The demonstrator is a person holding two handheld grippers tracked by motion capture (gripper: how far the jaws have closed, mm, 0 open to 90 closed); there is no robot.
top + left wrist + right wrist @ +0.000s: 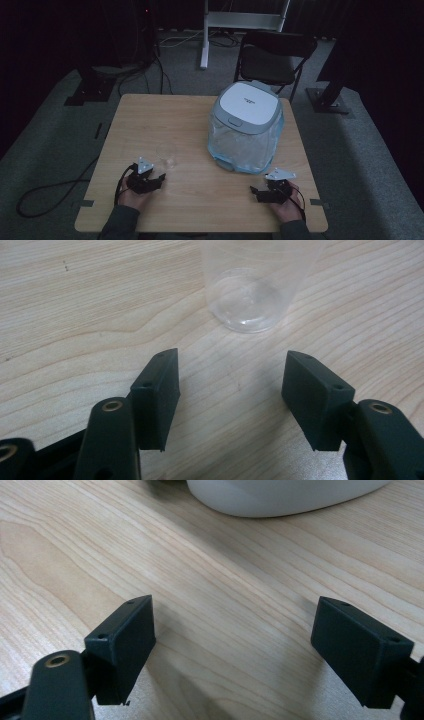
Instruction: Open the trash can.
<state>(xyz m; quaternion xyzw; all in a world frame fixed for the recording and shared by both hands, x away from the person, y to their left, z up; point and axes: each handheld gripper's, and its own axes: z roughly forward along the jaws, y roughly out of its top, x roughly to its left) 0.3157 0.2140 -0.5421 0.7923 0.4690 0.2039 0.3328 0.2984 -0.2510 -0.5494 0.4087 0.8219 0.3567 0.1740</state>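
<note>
Beyond the open left claw (230, 365), the clear cup's (247, 300) top is cut off.

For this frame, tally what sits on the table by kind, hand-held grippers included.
Clear plastic cup: 1
Lidded dispenser with a white and grey top: 1
Hand-held gripper: 2, left hand-held gripper and right hand-held gripper, both open
Total: 4

Bare table (150, 115) across the far left and the near middle. Clear cup (165, 156) standing just beyond the left gripper (161, 178). Bulky container (246, 127) blocking the far right.
</note>
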